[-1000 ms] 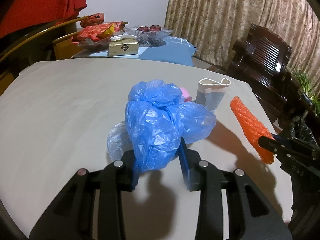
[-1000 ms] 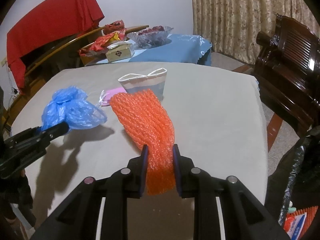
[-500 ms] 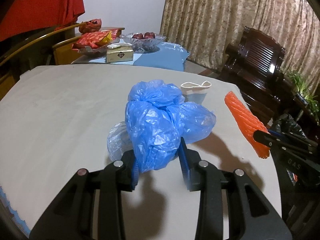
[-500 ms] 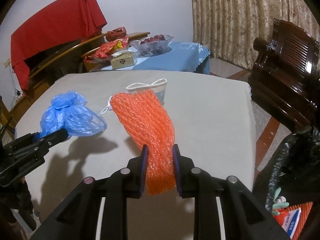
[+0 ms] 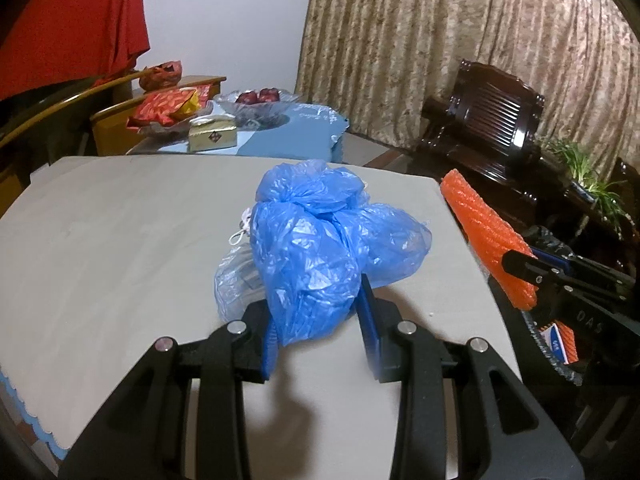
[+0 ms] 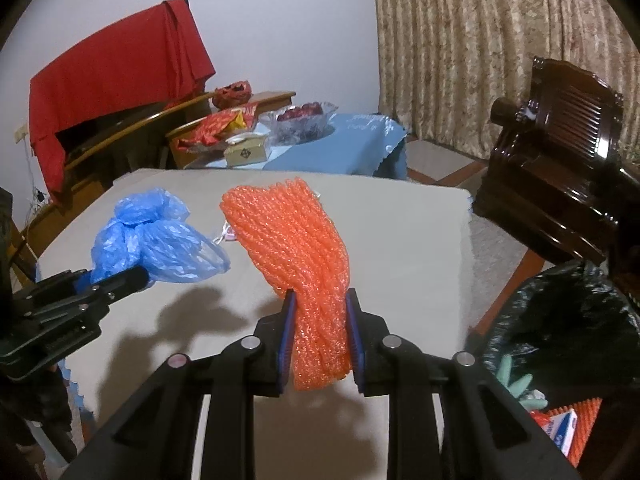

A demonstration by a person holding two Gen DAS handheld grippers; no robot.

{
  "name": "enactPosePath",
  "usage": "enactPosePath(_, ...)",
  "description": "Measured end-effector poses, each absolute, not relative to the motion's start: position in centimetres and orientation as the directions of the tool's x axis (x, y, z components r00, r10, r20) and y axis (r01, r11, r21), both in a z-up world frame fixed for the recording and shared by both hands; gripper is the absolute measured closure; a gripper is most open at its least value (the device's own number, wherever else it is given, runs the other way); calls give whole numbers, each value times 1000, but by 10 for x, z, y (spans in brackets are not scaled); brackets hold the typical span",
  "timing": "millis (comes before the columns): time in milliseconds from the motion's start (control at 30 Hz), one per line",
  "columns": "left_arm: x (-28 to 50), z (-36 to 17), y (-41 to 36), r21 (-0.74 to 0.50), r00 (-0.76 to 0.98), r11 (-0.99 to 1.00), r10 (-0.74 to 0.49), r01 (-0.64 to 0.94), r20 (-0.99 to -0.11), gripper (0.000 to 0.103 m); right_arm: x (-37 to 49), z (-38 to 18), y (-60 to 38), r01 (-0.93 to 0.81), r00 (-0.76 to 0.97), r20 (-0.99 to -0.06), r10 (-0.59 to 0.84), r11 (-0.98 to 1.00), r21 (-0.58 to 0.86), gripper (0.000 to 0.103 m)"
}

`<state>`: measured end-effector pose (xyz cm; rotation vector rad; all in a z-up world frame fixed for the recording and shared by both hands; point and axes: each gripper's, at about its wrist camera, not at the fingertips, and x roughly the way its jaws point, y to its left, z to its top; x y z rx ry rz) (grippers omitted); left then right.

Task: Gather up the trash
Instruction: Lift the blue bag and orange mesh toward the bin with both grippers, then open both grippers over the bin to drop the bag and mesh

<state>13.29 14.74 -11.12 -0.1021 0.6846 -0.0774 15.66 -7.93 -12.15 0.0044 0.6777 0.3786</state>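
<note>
Dim living-room light falls on a table (image 6: 400, 240) covered in pale grey cloth, with patterned curtains (image 5: 480, 60), a dark carved wooden chair (image 6: 560, 152) and a side table of snacks behind it. I am running both hand-held grippers from afar, and each is clamped on a piece of trash raised above the cloth. My left gripper (image 5: 318, 324) has its blue pads pressed into the lower end of a crumpled blue plastic bag (image 5: 320, 240); the bag bunches upward and away from the jaws, a loose bundle with no clear long axis, its knotted top farthest from me. My right gripper (image 6: 320, 340) is closed on an orange foam net sleeve (image 6: 296, 248), pinched near one end so the short tail hangs below the jaws while the rest fans out ahead. The sleeve's long axis runs forward and up along the fingers, leaning slightly left in the right wrist view. I judge both are gripped near an end so they hang free and drop cleanly. A black-lined trash bin (image 6: 568, 328) stands just off the table's right edge, already holding scraps, and it seems the likely destination. Something white peeks out behind the bag; I cannot identify it.
</note>
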Motion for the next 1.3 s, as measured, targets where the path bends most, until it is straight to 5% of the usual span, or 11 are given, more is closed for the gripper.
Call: enactPosePath(1300, 91, -59, -8, -88, 776, 938, -327, 334, -540, 70, 81, -68, -227, -106, 865, -479, 153, 987, 123, 79)
